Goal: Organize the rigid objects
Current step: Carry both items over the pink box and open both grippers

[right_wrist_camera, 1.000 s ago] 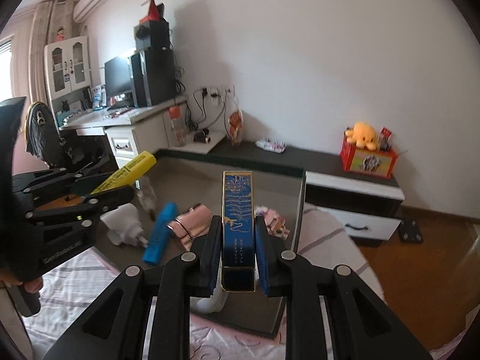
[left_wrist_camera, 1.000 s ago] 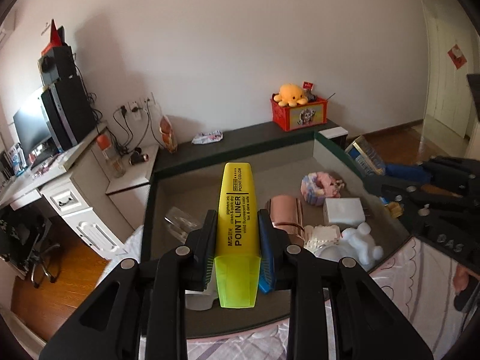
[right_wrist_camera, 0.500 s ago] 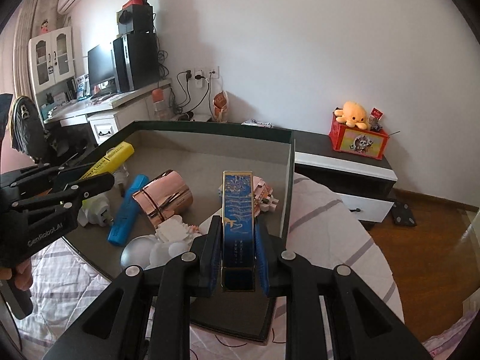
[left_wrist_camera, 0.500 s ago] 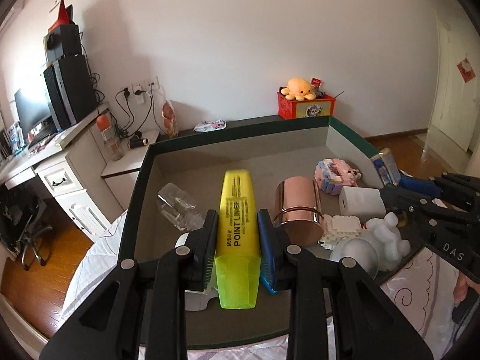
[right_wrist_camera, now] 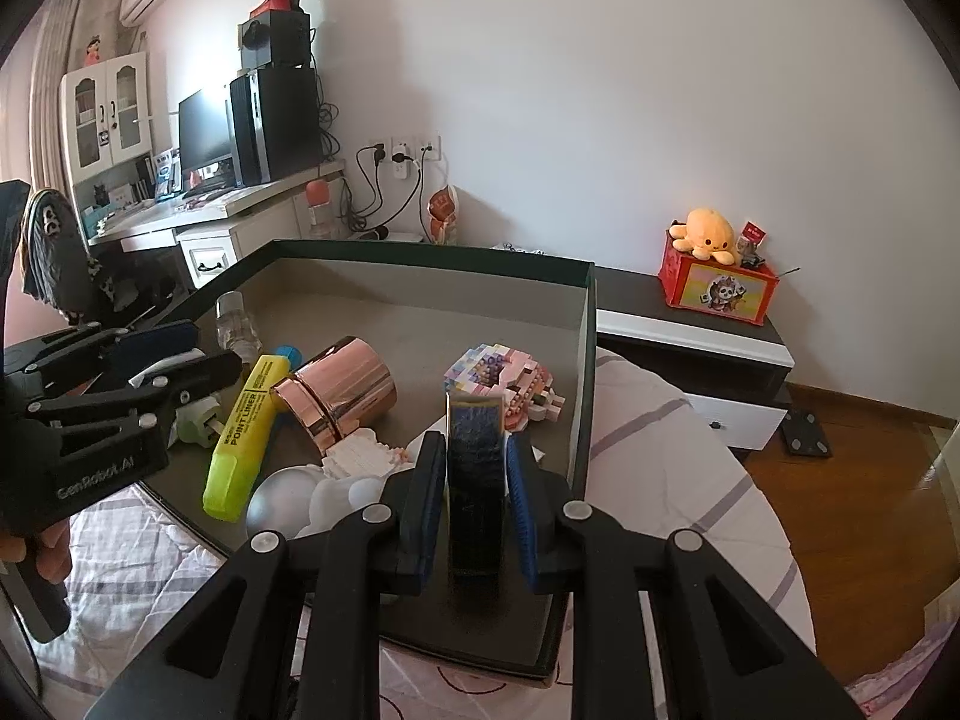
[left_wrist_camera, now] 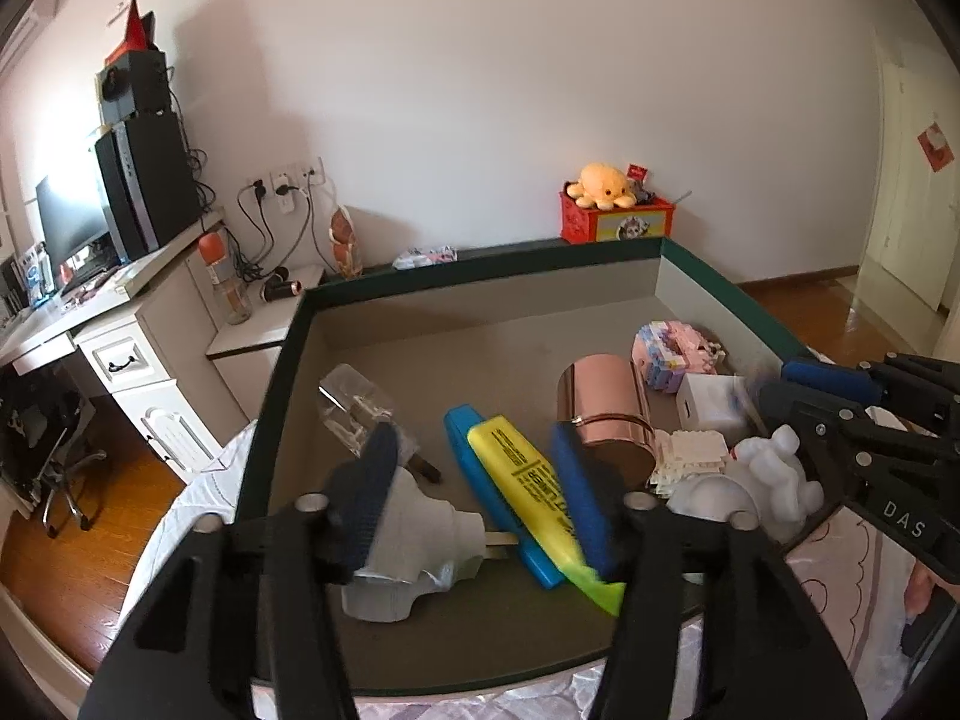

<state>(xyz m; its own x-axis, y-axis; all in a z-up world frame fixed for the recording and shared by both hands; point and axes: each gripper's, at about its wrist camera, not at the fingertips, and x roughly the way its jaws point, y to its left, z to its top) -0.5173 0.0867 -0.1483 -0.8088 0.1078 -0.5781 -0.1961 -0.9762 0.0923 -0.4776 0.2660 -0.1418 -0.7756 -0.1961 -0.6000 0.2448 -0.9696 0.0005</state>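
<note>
The yellow highlighter (left_wrist_camera: 528, 480) (right_wrist_camera: 246, 420) lies slanted in the green-rimmed tray (left_wrist_camera: 480, 264), resting across a blue marker (left_wrist_camera: 468, 438). My left gripper (left_wrist_camera: 474, 474) hovers over it with its jaws opening; the highlighter sits loose between them, close to the right finger. My right gripper (right_wrist_camera: 475, 450) is shut on a dark blue patterned box (right_wrist_camera: 474, 468), held upright over the tray's near right corner. A rose-gold cup (left_wrist_camera: 606, 414) (right_wrist_camera: 336, 390) lies on its side mid-tray.
Also in the tray are a white plug adapter (left_wrist_camera: 414, 534), a clear plastic piece (left_wrist_camera: 354, 408), a pink brick model (right_wrist_camera: 504, 378), a white cube (left_wrist_camera: 708, 402) and a white figure (left_wrist_camera: 774, 474). The tray sits on a patterned bedspread (right_wrist_camera: 672, 480).
The left jaws have spread and let go of the yellow highlighter, which dropped onto the blue marker in the tray. The right gripper still holds the blue box, now lower over the tray.
</note>
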